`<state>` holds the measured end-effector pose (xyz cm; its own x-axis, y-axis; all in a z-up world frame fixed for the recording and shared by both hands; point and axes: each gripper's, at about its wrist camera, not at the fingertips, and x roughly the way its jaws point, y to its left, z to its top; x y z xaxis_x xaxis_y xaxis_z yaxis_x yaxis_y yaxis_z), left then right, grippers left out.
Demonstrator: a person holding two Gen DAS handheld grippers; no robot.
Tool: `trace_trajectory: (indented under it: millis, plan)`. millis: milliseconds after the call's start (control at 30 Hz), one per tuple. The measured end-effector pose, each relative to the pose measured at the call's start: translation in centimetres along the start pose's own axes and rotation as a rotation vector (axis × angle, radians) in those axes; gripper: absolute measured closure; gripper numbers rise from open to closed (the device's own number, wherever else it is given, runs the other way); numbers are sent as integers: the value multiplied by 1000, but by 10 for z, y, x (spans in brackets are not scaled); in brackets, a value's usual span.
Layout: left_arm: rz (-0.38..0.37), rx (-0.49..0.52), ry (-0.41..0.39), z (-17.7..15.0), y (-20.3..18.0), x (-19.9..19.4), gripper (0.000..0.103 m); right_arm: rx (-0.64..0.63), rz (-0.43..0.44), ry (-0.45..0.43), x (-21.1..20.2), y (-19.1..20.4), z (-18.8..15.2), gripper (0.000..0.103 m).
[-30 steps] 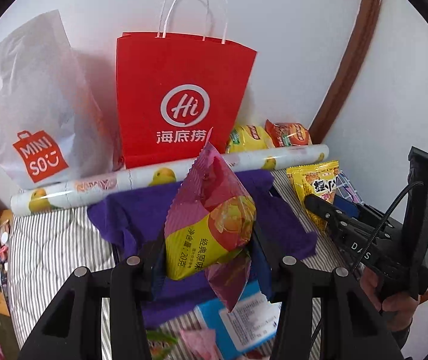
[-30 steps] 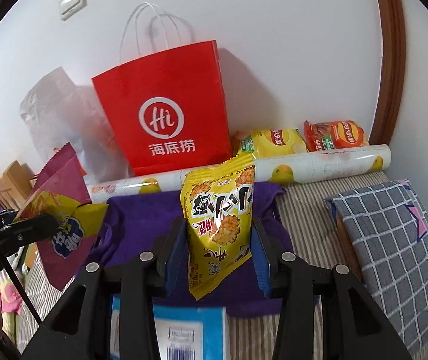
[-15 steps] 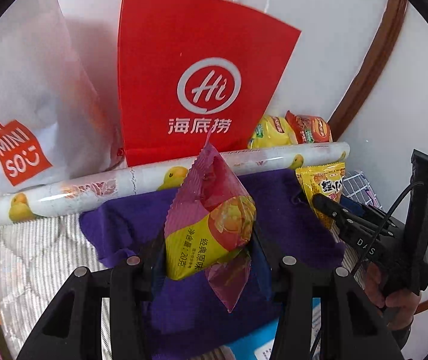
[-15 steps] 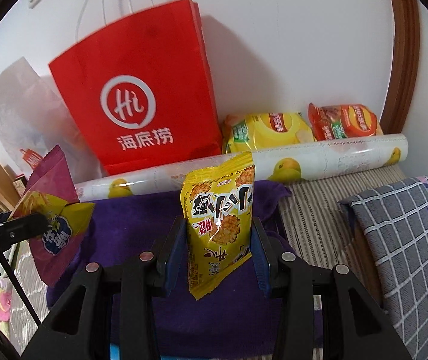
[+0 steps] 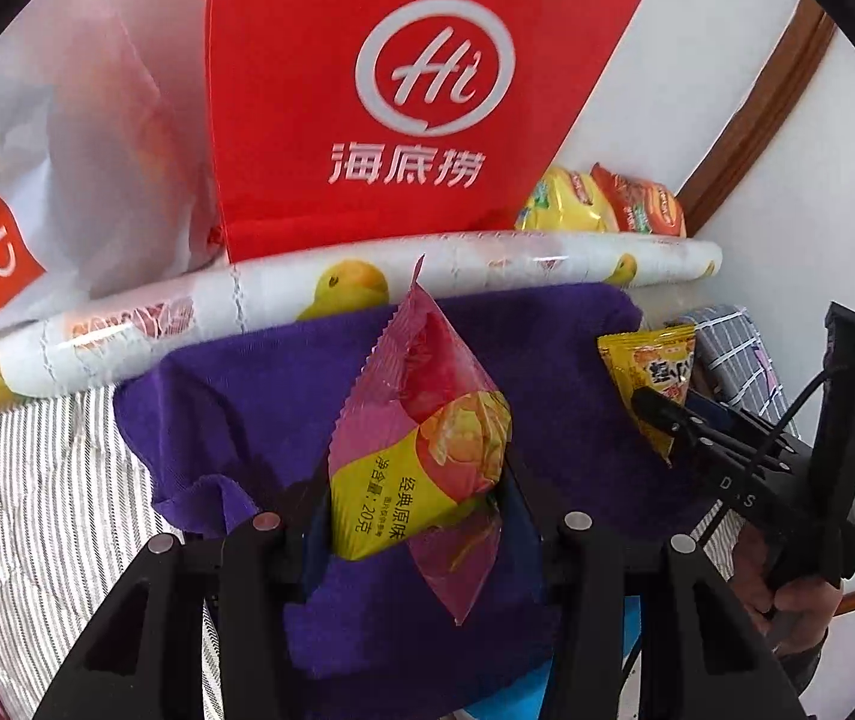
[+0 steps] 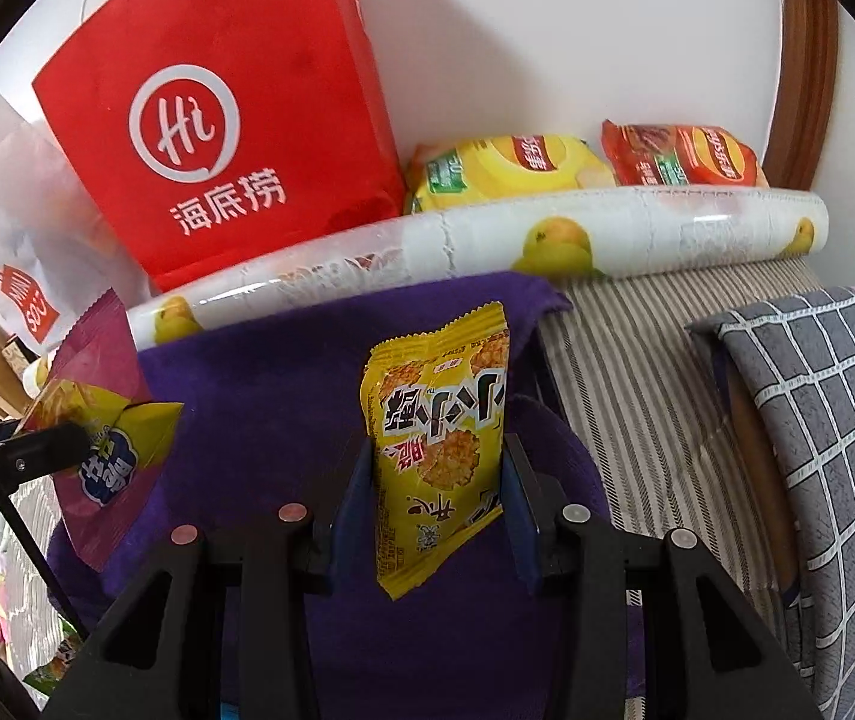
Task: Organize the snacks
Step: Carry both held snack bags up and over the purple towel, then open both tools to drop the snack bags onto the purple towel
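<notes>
Your left gripper (image 5: pixel 421 480) clamps the pink packet (image 5: pixel 421 444), right gripper (image 6: pixel 439 480) the yellow packet (image 6: pixel 439 438); red bag (image 6: pixel 217 120) at 11 o'clock, probably their destination.

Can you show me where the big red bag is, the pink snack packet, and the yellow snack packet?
red bag (image 5: pixel 427 90), left wrist view, on its white round logo.
pink snack packet (image 5: pixel 421 450), left wrist view, on its front middle.
yellow snack packet (image 6: pixel 442 438), right wrist view, on its printed front.
</notes>
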<state>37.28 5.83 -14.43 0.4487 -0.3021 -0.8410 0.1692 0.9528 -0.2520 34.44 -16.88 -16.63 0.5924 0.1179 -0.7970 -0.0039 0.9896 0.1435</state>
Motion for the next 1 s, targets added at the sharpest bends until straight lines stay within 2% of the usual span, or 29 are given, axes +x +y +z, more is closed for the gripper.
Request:
trace_trajectory:
  millis: [667,900,1000]
  plan:
    - [38,8,88,-2,-4,27,57,-12,-7,25,9,2,-4,59]
    - [34,-13,116,-4,0,34,55,-17,-7,35,9,3,-5,53]
    - [36,-15,119,-4,1,34,54,-23,-1,26,7,5,-5,42]
